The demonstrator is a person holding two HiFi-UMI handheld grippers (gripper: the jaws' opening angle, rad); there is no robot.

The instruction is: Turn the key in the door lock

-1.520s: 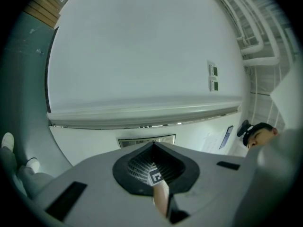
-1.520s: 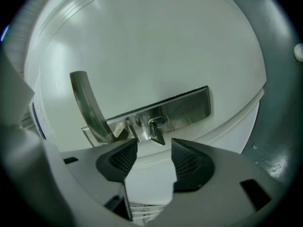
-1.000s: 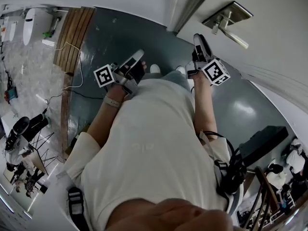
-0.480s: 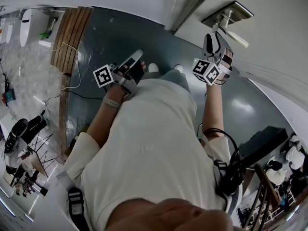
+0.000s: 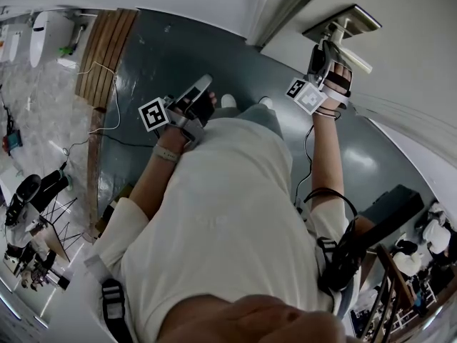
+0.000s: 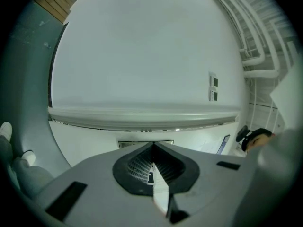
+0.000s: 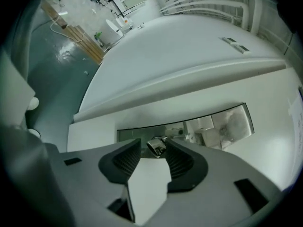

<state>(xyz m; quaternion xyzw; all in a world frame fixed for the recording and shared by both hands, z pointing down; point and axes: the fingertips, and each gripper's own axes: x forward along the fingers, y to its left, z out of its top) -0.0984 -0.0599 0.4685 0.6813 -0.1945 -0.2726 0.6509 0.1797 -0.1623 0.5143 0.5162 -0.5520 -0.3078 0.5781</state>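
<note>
Head view: found right gripper (image 5: 327, 48) up at the lock plate (image 5: 357, 16), far right; left gripper (image 5: 203, 84) low by the torso. Left gripper view: jaws pressed together, empty. Right gripper view: jaws spread, flanking the key (image 7: 156, 147) seated in the plate; judged grip and turn not yet done.
</note>
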